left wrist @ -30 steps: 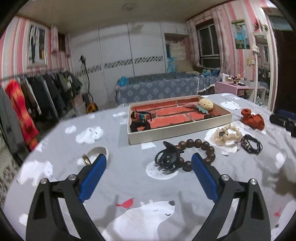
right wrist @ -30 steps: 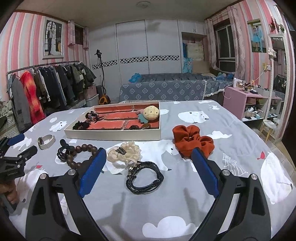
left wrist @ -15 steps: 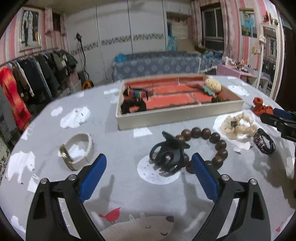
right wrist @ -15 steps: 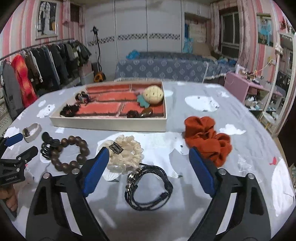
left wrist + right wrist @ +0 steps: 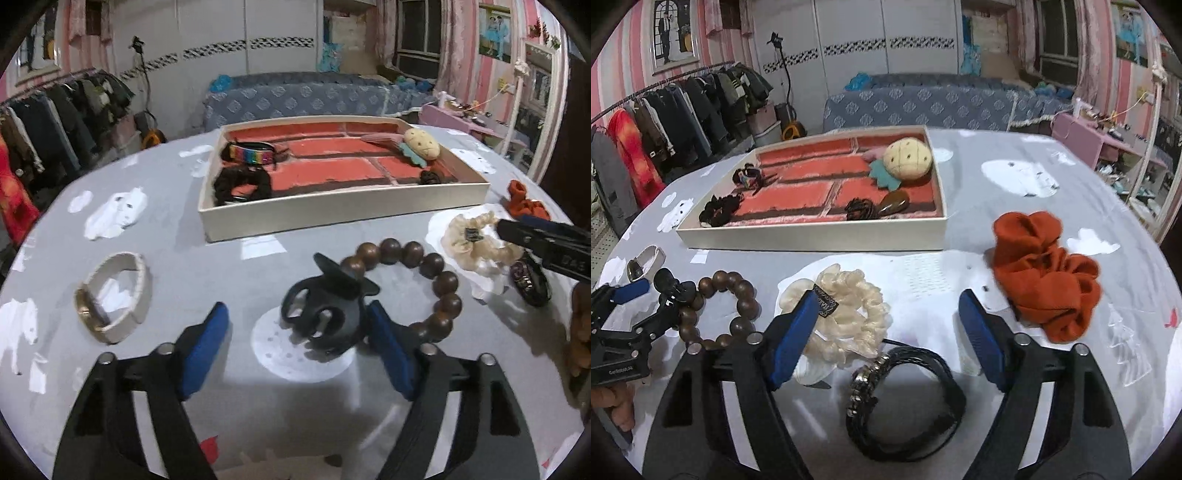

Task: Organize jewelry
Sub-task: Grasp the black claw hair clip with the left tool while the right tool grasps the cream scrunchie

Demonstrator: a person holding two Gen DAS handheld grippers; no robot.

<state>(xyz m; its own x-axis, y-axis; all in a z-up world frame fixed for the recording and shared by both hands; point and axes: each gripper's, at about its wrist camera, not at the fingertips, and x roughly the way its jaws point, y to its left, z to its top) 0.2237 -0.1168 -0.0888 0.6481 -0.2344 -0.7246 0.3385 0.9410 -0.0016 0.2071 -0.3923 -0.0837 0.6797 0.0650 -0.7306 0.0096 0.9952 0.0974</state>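
Left wrist: left gripper (image 5: 297,325) closing around hair claw (image 5: 323,314) (black).

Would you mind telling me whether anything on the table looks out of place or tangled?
Yes: the black claw clip lies on top of the brown bead bracelet, overlapping its ring. The cream scrunchie, orange scrunchie and black cord bracelet lie loose outside the tray.

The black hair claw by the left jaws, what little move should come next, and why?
Probably ease the left gripper slightly further down and forward while its jaws go on closing. The black hair claw lies on the table between the blue pads, one pad right beside it, the other well clear, so nothing is gripped yet. It also rests against the brown bead bracelet, so a centred grip should avoid catching beads.
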